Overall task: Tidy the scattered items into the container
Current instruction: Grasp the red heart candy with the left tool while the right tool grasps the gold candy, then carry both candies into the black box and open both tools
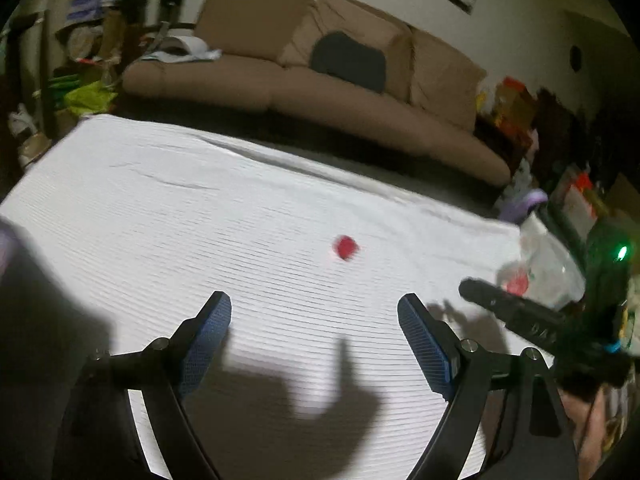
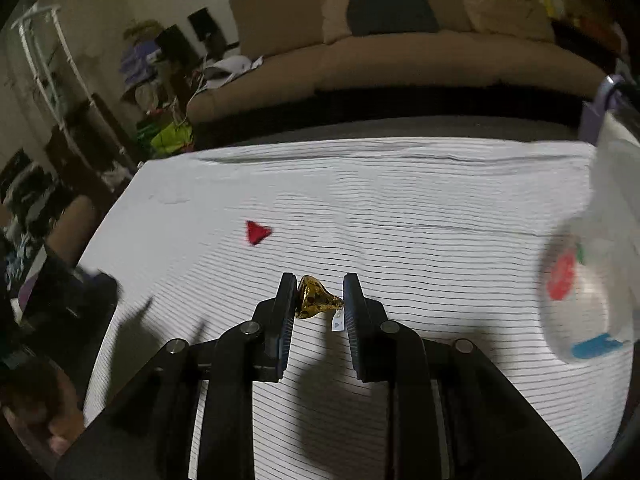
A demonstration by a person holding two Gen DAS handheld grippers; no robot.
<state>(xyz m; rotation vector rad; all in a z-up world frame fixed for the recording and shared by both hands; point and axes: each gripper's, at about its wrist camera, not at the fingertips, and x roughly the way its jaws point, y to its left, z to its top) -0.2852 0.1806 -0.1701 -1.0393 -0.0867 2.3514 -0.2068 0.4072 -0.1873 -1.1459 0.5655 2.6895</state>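
Right hand-held gripper (image 2: 316, 300) brackets one gold candy (image 2: 316, 298); one red candy (image 2: 256, 232) beyond

Red candy (image 1: 345, 247): blurred — shape unclear.
Container (image 2: 584, 280): smeared, cut by the right edge.
Right claw (image 1: 480, 292): blurred — fingertips indistinct.

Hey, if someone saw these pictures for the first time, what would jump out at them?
Probably the gold foil-wrapped candy between the fingers of the right gripper, low on the striped white cloth. Next, the small red candy alone mid-cloth, ahead of the wide-open left gripper. A tan sofa fills the background.
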